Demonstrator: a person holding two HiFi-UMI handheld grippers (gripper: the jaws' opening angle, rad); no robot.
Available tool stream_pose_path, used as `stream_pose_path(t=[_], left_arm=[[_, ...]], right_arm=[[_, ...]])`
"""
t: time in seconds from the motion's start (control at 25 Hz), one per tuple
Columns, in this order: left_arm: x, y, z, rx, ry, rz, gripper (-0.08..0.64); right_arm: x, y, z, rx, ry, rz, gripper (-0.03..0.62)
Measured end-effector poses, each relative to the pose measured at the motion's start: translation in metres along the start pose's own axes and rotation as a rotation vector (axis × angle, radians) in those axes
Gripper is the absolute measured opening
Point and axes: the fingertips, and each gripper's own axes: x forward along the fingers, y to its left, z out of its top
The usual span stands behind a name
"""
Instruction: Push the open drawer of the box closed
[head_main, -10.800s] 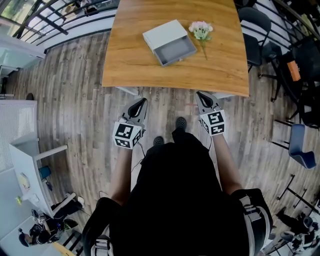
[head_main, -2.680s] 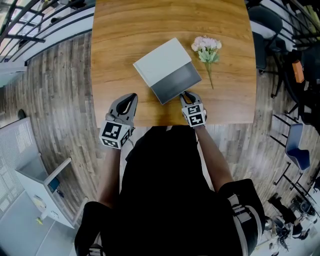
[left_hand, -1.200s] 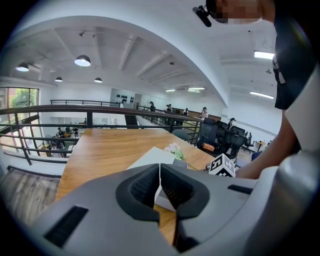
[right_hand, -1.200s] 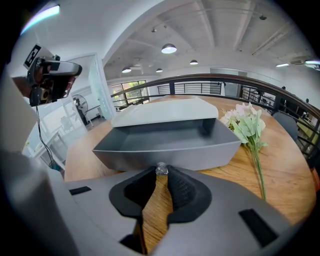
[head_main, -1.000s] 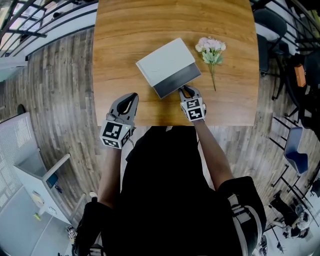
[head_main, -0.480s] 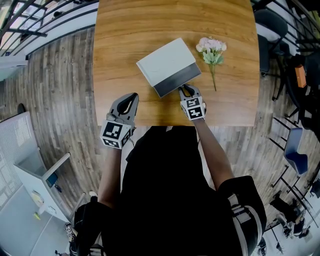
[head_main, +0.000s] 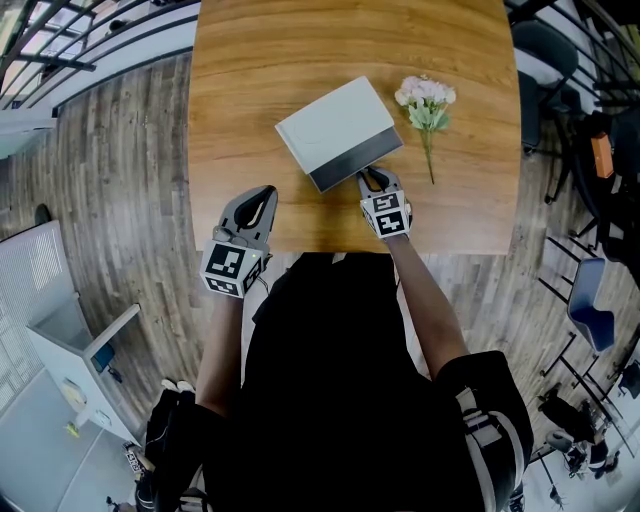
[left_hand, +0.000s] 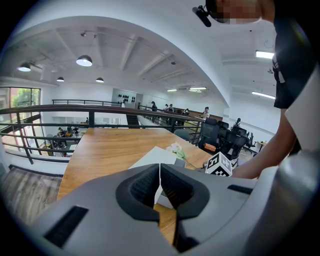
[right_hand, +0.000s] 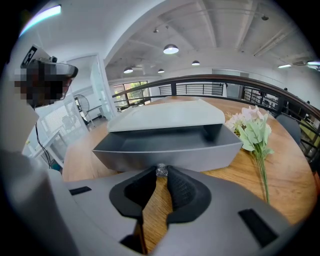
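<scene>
Leftmost, at the lower left of the counter (head_main: 240, 80), the left gripper (head_main: 264, 194) hangs just over the near edge with its fingers together on nothing. It is well apart from the box (head_main: 330, 120) and is not bracing it.

The pale box sits at the middle of the counter, turned at an angle. Its dark grey drawer (head_main: 356, 163) pokes out of the lower-right face toward the person, partly open.

At the drawer's front, the right gripper (head_main: 370, 178) has its fingers pinched on the small silvery knob (right_hand: 161, 170), which sits right at their tips. Farther right, a sprig of pink flowers (head_main: 427, 98) lies on the wood near the box's right corner, not touching it.

The chief risk, as I judge it, is that the whole box slides up the counter instead of the drawer going in. It looks light and nothing holds its far side. Because the box lies askew, a push not aimed along the drawer's own line could twist it toward the flowers or jam the drawer in its runners. The knob is small, so the fingers could also slip off it under a hard shove.

No brand, label or legible lettering shows anywhere. The cubes on the grippers carry only black-and-white square patterns.
</scene>
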Motion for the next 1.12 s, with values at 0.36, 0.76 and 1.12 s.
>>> stream_pose_path(t=[0.36, 0.76, 1.12], left_arm=[[0.000, 0.001, 0.000, 0.001, 0.006, -0.001, 0.025], [-0.002, 0.008, 0.002, -0.005, 0.002, 0.010, 0.025], [-0.003, 0.010, 0.003, -0.011, 0.001, 0.017, 0.025]], right_arm=[[0.004, 0.000, 0.009, 0.006, -0.022, 0.004, 0.083], [0.010, 0.001, 0.018, 0.002, -0.025, 0.009, 0.083], [0.012, 0.000, 0.023, -0.005, -0.026, 0.011, 0.083]])
